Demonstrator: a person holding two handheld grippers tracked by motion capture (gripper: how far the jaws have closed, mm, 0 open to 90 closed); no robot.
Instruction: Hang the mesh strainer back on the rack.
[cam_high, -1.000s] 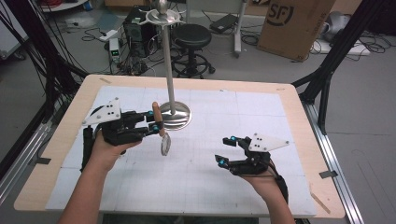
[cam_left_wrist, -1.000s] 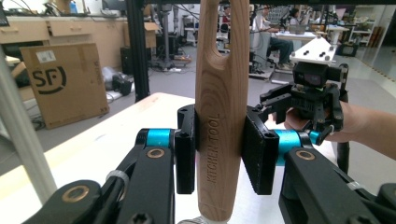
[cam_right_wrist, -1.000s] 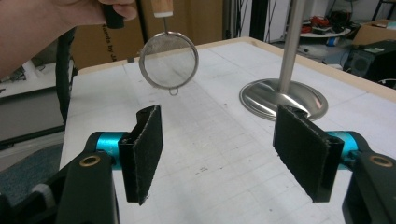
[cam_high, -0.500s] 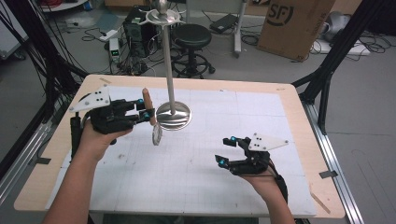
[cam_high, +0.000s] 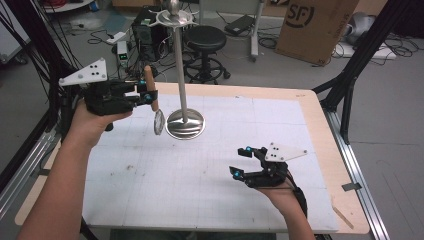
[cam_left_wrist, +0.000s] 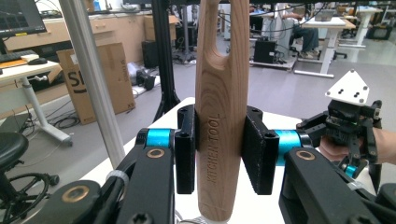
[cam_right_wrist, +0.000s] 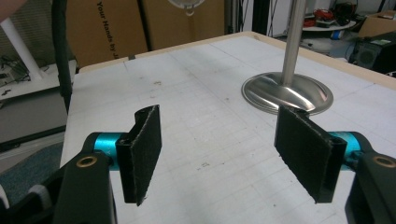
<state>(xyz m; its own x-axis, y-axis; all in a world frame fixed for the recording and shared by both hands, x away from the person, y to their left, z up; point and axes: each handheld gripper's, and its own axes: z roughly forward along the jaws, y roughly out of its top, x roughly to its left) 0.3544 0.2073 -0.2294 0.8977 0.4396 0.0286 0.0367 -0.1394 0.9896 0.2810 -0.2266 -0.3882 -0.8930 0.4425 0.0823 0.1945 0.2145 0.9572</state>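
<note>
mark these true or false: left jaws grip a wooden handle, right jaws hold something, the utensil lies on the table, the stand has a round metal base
1. The left gripper clamps a wooden-handled utensil: true.
2. The right gripper holds something: false, its jaws are open with nothing between them.
3. The utensil lies on the table: false, it hangs in the air, metal end down.
4. The stand has a round metal base: true.

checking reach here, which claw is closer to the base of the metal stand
Left. The left claw is raised beside the pole, just left of the stand base, gripping a wooden-handled utensil. The right claw sits open low over the table, farther off toward the person.
</note>
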